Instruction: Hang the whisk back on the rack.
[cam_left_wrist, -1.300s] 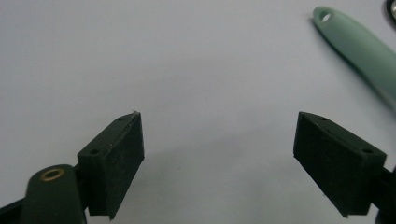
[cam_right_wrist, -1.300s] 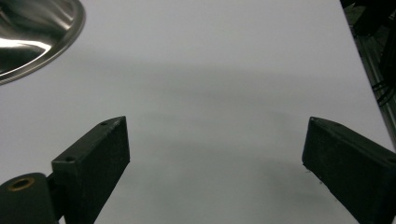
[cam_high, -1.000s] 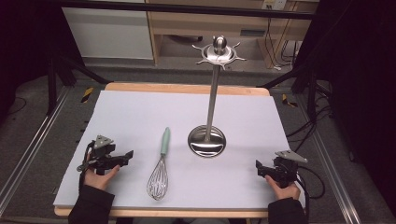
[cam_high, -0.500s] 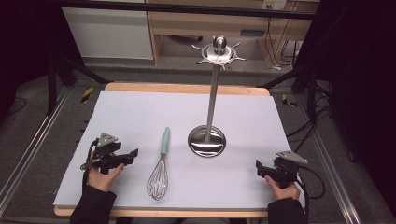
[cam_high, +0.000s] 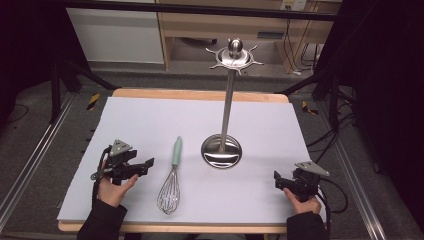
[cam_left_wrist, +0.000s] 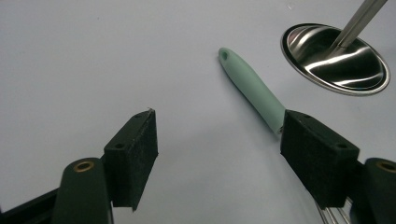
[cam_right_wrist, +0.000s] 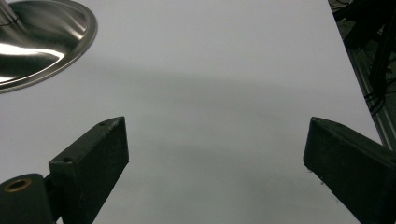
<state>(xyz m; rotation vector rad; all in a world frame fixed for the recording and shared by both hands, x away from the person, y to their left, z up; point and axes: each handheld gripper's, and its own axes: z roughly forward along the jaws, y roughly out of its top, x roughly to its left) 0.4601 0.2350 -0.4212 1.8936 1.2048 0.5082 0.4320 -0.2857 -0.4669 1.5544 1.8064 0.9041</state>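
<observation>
A whisk (cam_high: 172, 175) with a mint-green handle (cam_left_wrist: 252, 91) lies on the white sheet, its wire head toward me. My left gripper (cam_high: 146, 164) hovers just left of it, pointing right at the handle. Its jaws have just been closing a little but stand wide, open (cam_left_wrist: 218, 114), with bare sheet between them. In the left gripper view the handle runs behind the right-hand pad (cam_left_wrist: 317, 156). A steel utensil stand (cam_high: 221, 151) with a tall pole and hooked crown (cam_high: 234, 56) rises right of the whisk. My right gripper (cam_high: 278, 181) rests near the front right, open (cam_right_wrist: 217, 122) over bare sheet.
The white sheet (cam_high: 150, 120) covers a wooden table whose edge (cam_high: 200, 94) shows at the back. Dark frame legs, cables and floor rails surround the table. The stand's round base (cam_right_wrist: 37, 42) lies to the upper left of the right gripper's jaws.
My left gripper has lifted slightly and shifted right, closer to the whisk handle. The right gripper, whisk and stand have stayed put.
</observation>
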